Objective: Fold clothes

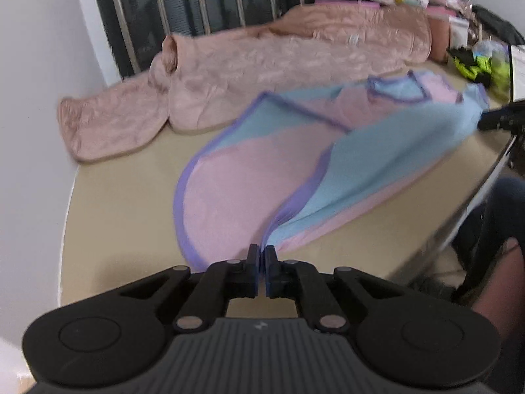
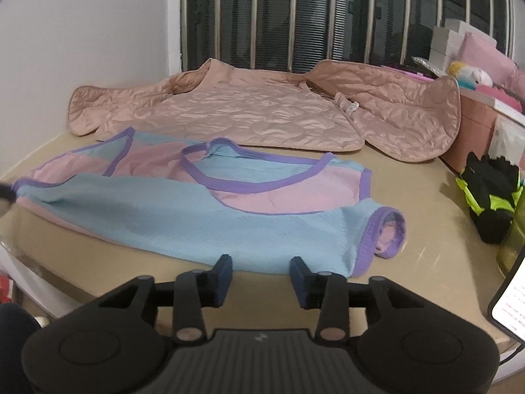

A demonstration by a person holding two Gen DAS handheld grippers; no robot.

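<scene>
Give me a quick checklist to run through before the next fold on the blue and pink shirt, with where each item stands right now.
1. Left hand-held gripper shut on the shirt hem: ok, fabric is pinched between its pads.
2. Right hand-held gripper gripping the shirt: not ok, its jaws stand open with the near edge just beyond them.
3. Shirt lying flat: not ok, one side is lifted and folded over.
4. Pink quilted jacket apart from the shirt: ok in the right wrist view, a strip of table shows between them.
5. Black and yellow gloves off the shirt: ok.
</scene>
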